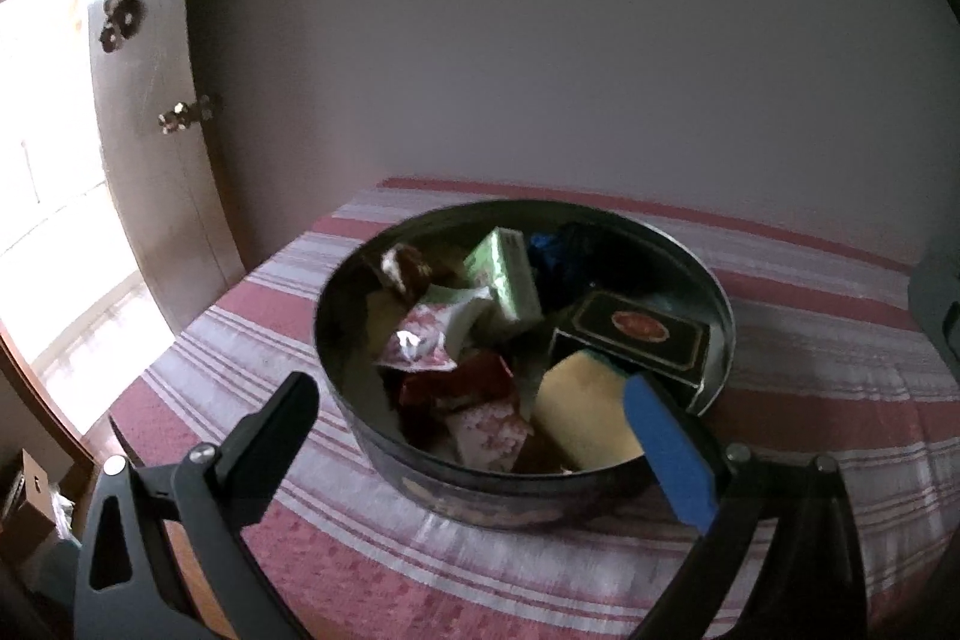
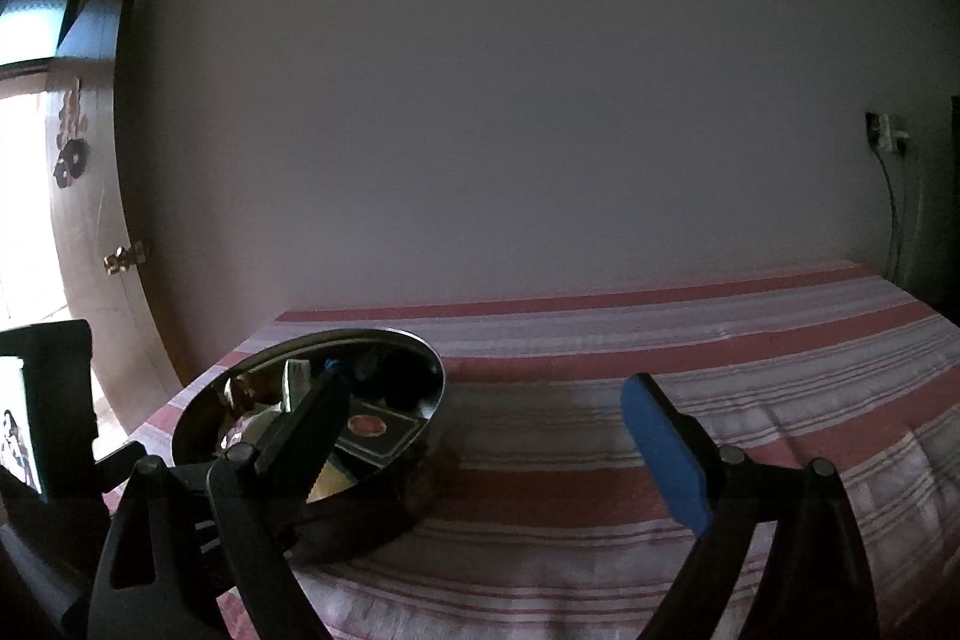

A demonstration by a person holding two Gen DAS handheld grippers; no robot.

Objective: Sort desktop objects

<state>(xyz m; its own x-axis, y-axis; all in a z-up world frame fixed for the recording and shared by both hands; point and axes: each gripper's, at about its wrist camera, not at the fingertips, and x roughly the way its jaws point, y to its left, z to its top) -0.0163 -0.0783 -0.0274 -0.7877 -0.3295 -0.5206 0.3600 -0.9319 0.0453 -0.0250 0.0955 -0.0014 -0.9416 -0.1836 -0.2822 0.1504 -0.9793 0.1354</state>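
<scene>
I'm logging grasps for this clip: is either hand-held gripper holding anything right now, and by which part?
Nothing is held. The left hand-held gripper is open in front of the round tin, and the right hand-held gripper is open over the striped cloth.

One round tin (image 1: 522, 496); inside: one black box (image 1: 636, 334), one green box (image 1: 507, 274), one yellow sponge (image 1: 579, 412).

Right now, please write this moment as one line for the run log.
left tongs: open, empty | right tongs: open, empty | round dark metal tin: filled, on striped red-white cloth | black box: inside tin
</scene>
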